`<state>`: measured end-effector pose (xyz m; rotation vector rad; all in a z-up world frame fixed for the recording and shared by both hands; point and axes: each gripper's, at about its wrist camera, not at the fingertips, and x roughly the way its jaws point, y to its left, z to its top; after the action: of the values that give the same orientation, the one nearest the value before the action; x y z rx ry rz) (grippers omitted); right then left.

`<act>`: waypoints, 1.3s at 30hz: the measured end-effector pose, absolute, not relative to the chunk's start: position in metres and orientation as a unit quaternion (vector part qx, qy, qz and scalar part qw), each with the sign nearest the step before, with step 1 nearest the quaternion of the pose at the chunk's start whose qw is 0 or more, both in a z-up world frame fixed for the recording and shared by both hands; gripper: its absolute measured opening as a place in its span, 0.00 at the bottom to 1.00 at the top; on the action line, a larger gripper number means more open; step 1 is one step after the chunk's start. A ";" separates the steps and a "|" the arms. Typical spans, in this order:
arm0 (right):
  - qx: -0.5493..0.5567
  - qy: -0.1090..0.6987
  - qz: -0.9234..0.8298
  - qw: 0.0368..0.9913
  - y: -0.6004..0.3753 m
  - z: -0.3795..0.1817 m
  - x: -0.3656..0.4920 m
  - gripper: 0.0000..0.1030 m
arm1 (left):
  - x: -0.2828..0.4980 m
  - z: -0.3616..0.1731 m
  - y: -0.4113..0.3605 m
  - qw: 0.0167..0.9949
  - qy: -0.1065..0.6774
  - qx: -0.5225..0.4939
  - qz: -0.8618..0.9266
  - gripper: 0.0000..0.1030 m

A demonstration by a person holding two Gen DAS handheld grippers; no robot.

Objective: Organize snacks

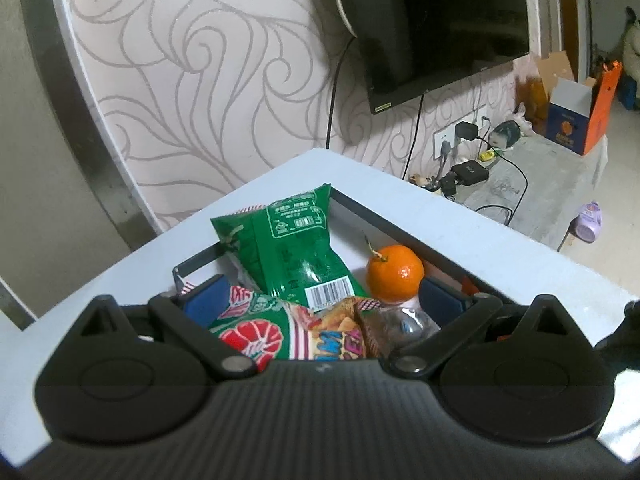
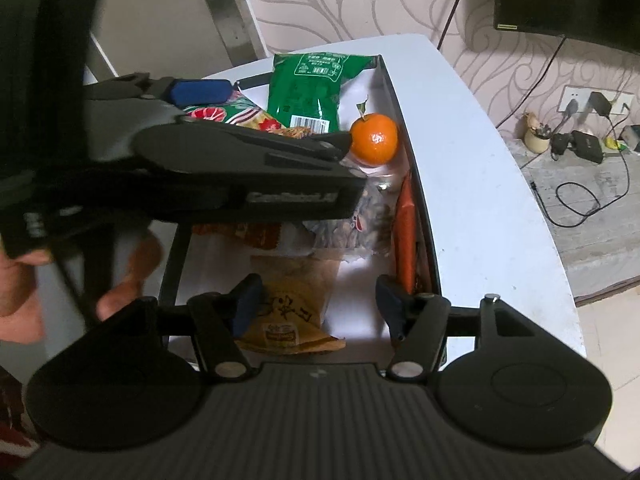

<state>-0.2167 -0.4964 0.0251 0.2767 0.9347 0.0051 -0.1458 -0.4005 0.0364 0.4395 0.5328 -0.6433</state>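
Left wrist: crinkled green snack bag (image 1: pixel 294 246) beside tangerine (image 1: pixel 394 274).

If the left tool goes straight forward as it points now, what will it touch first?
Most likely the red-and-green snack bag lying between the open fingers of the left tool; the green packet lies beyond it. Depth is hard to judge.
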 end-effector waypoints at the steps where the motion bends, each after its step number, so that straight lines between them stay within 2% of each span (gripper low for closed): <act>1: 0.133 0.448 0.007 0.884 -0.498 0.026 -0.217 0.67 | -0.145 0.040 -0.400 0.892 0.262 0.200 -0.309 0.99; 5: 0.134 0.435 0.019 0.890 -0.501 0.035 -0.222 0.67 | -0.151 0.059 -0.395 0.897 0.264 0.165 -0.314 0.99; 23: 0.129 0.396 -0.020 0.909 -0.459 0.084 -0.259 0.74 | -0.188 0.103 -0.350 0.914 0.188 0.165 -0.320 0.99; 39: 0.162 0.367 -0.079 0.912 -0.373 0.121 -0.329 0.83 | -0.244 0.128 -0.266 0.895 0.210 0.088 -0.383 0.99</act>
<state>-0.3287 -0.3735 0.1213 0.3345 0.7570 -0.1637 -0.2439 -0.2660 0.1275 0.1820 0.4344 -0.7934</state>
